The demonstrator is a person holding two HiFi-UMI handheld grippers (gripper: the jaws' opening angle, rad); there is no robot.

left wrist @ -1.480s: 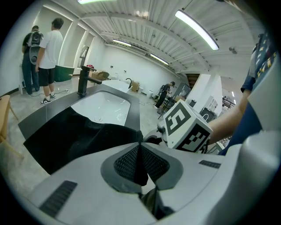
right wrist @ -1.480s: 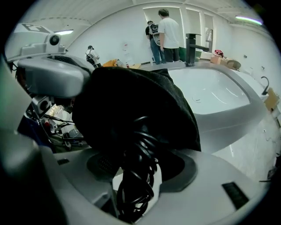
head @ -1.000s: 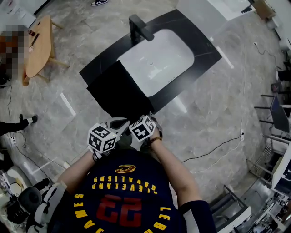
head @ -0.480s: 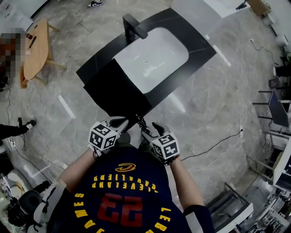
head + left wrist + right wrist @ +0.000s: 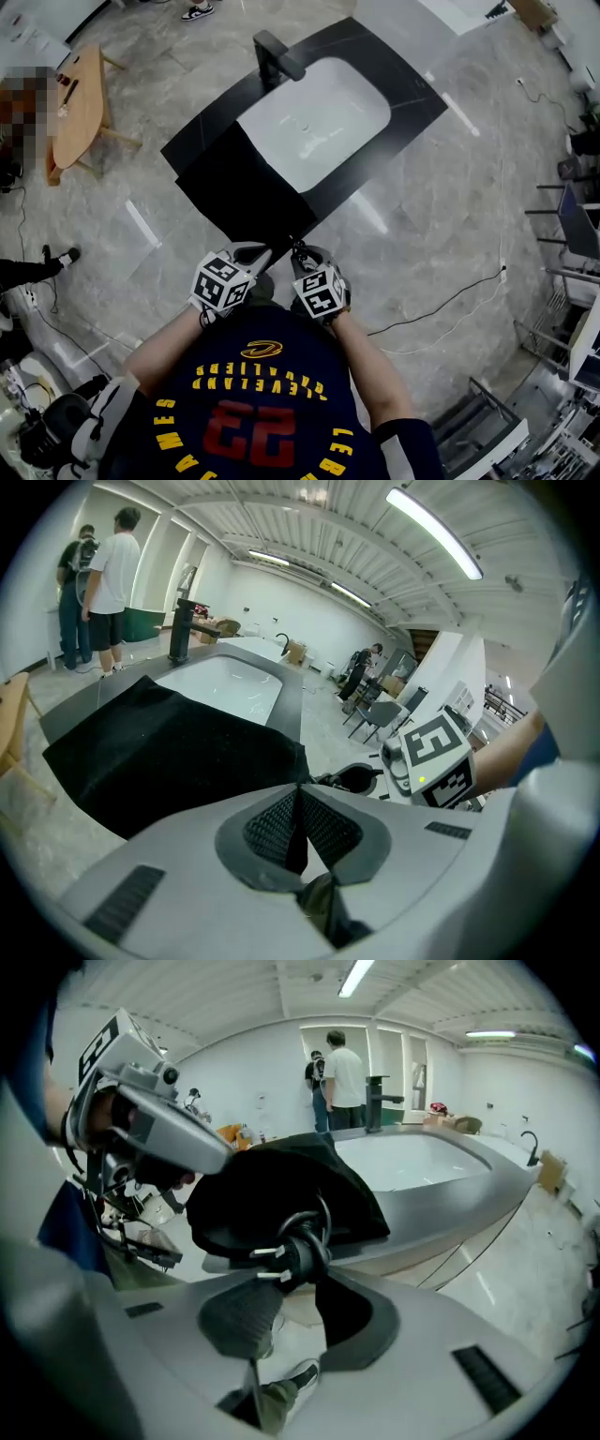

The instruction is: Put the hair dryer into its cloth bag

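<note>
While the black cloth bag [image 5: 248,192] lies draped over the near edge of the sink counter [image 5: 412,103], the left gripper [image 5: 300,797] pinches its corner tight. The right gripper [image 5: 292,1288], jaws just closing, clamps the dryer's plug [image 5: 286,1258] just off that edge.

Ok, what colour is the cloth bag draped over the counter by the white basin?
The cloth bag is plain black, clearest in the head view.
</note>
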